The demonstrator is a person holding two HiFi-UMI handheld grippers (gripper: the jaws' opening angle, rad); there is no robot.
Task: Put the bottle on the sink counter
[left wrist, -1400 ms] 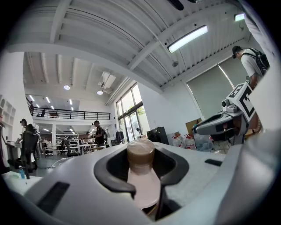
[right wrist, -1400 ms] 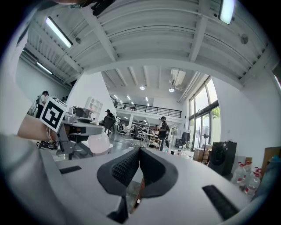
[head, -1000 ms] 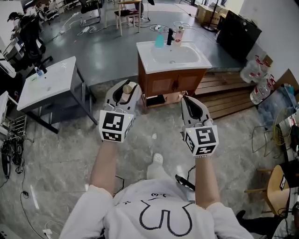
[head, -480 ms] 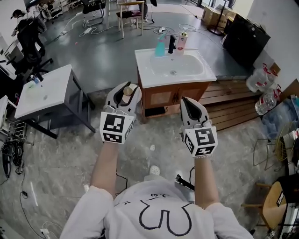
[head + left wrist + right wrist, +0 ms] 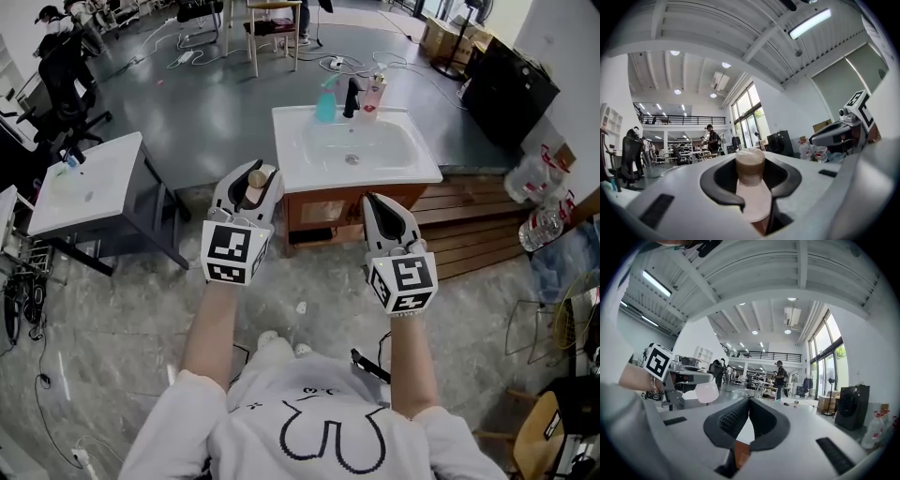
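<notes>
Head view: left gripper (image 5: 251, 178) pinches the bottle (image 5: 257, 176) lengthwise; sink counter (image 5: 290, 150) lies at one o'clock, near; right gripper (image 5: 384, 212) pressed together, empty.

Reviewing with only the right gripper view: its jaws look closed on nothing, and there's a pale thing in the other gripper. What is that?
Observer: The left gripper is shut on a bottle with a tan cap, which stands upright between its jaws.
Operator: Is the sink counter near?
Observer: The head view shows the sink counter ahead of the person. The bottle is held in the air, short of the counter.
Operator: Any room on it?
Observer: A blue bottle, a black faucet and a pinkish bottle stand along its back edge. The front and side rims are bare.
</notes>
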